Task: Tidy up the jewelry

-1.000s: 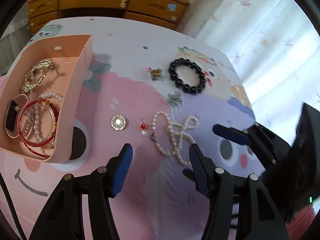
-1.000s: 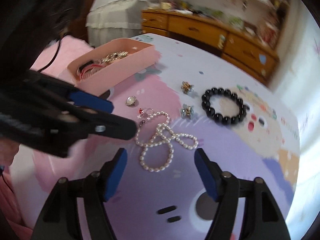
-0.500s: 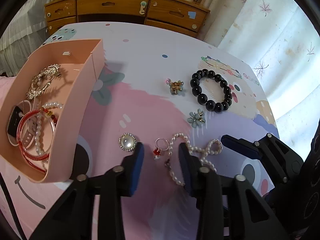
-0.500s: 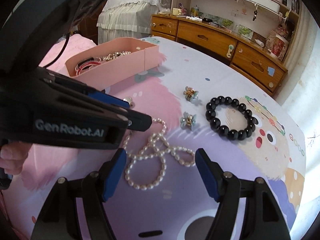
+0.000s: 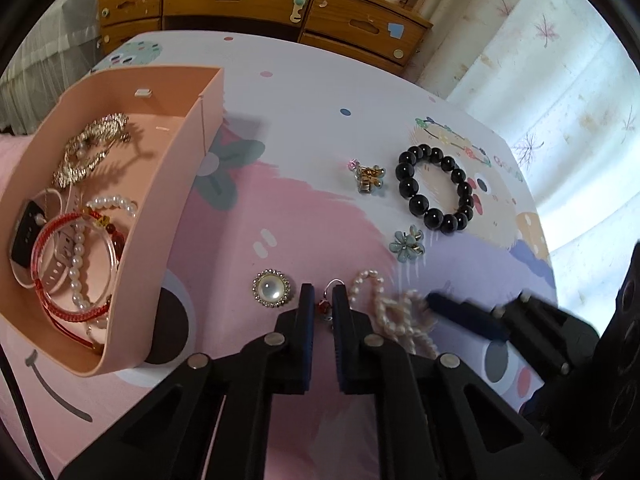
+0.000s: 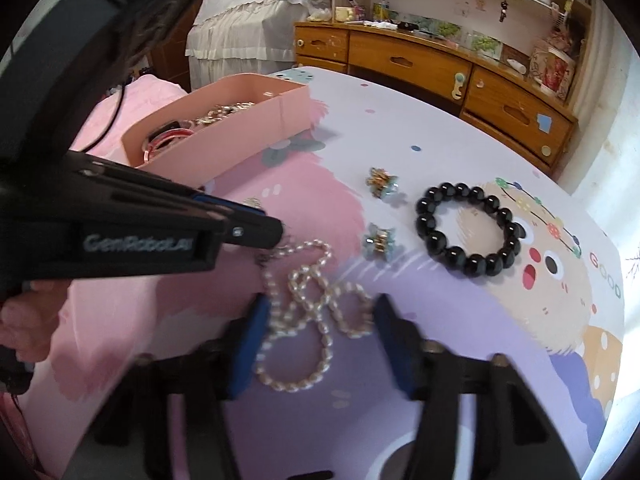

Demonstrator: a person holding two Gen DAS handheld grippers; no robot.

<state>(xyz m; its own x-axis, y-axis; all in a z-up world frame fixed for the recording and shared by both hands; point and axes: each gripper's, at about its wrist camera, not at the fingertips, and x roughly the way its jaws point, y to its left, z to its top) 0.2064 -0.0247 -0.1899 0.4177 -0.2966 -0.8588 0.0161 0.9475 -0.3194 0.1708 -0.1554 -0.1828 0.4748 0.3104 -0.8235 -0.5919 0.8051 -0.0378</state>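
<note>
A big table (image 5: 320, 92) with a pink, white and purple cartoon cloth fills both views. Behind it stands a wooden dresser (image 5: 248, 4).

On the left part of the table sits a pink box (image 5: 168, 216). Inside it lie a gold chain, a red bangle, a small string of pearls and a watch.

The left gripper (image 5: 320, 300) points down at the table. Its two blue pads are almost pressed together, and they pinch a little ring with a red charm (image 5: 325, 307). From the side, the right wrist view shows this gripper (image 6: 276, 232) with its tips down at the end of the pearls.

The right gripper (image 6: 318, 320) is closing. Its blue pads stand on each side of the pearl necklace (image 6: 316, 312), which lies in loops on the cloth between them. The picture is blurry, so I cannot tell if the pads touch the pearls.

Farther back lies a black bead bracelet (image 5: 436, 188). Near it are a small blue flower clip (image 5: 407, 245) and a small gold clip (image 5: 368, 178). A round pearl brooch (image 5: 271, 289) lies just left of the left gripper.
</note>
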